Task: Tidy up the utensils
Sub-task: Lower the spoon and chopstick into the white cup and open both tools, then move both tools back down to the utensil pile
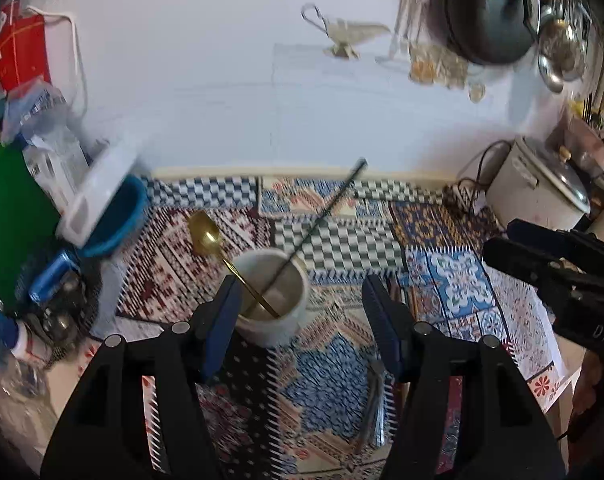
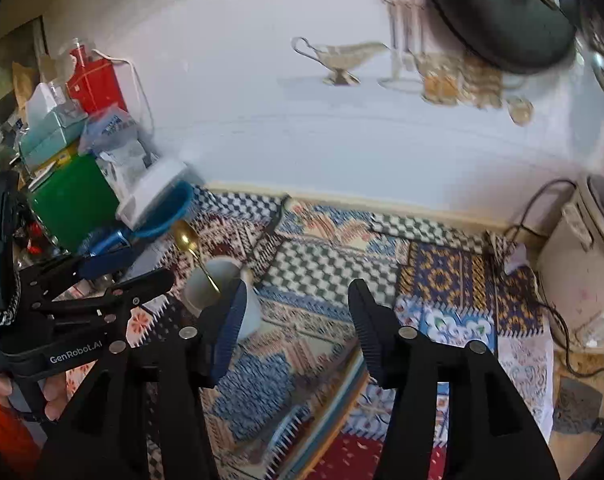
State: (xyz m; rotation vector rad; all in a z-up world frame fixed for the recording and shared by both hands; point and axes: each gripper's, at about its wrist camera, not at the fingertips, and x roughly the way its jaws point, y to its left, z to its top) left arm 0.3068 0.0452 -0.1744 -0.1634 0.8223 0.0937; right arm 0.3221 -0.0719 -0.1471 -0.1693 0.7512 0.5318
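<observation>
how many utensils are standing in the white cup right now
2: a gold spoon leaning left out of the white cup, and a thin dark stick leaning right. Shorter ones may be hidden inside.

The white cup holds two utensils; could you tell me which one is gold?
The spoon, leaning left with its bowl up; the other, a thin dark rod, leans right.

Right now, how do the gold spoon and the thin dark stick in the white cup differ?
The gold spoon is shiny, bowl end up, leaning left over the rim of the white cup. The thin dark stick is matte, longer and slimmer, leaning up to the right with no bowl visible. Both stand tilted in the cup, crossing inside it; neither is gripped.
</observation>
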